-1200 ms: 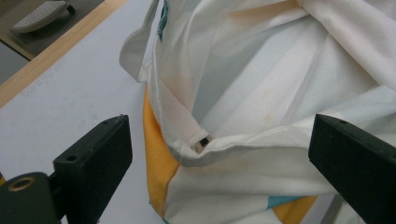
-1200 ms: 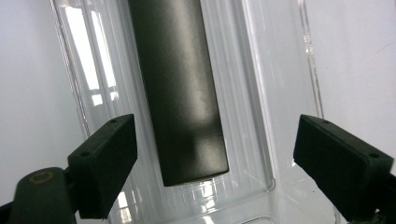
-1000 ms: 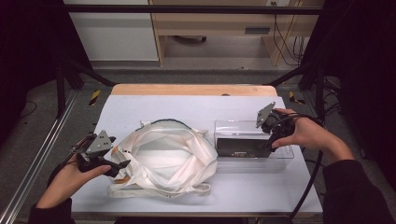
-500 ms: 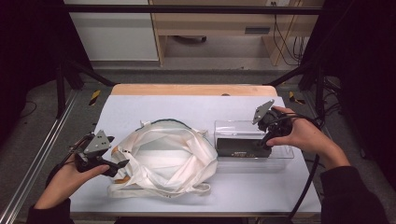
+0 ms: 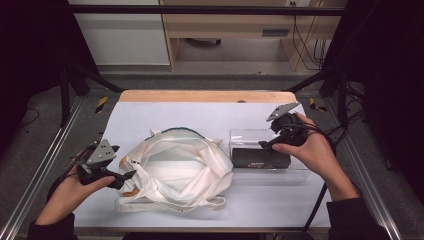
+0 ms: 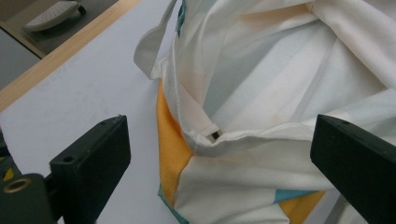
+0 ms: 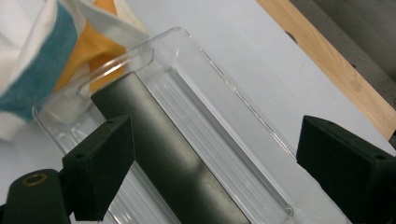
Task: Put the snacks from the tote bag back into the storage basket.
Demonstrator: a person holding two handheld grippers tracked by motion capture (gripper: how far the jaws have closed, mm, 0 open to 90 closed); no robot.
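Fingers on both grippers are spread wide with nothing pinched between them. On the left gripper (image 5: pixel 131 175) the black pads (image 6: pixel 91 161) sit either side of the white tote bag (image 5: pixel 177 170), right at its near-left corner where the orange and teal patches show, but in the left gripper view neither pad actually touches the cloth. That gripper looks basically where it was half a second ago, low at the bag's left edge.

Over on the right gripper (image 5: pixel 264 145) the pads (image 7: pixel 100 161) straddle the dark box (image 5: pixel 260 158), hovering above it. The box lies lengthwise in the clear plastic tray (image 5: pixel 300 175), along the tray's near side, and the tray sits just beside the bag's right edge. Compared with a second ago the right gripper has drifted a bit up and back from the tray, so it's higher over the box's right end rather than down at it. Box and tray haven't budged.

Bag is slumped open in the middle of the white table (image 5: pixel 200 112), handles flopped over the opening, same as before. Person's hands come in from the bottom corners, cable trailing off the right one toward the table's front edge.
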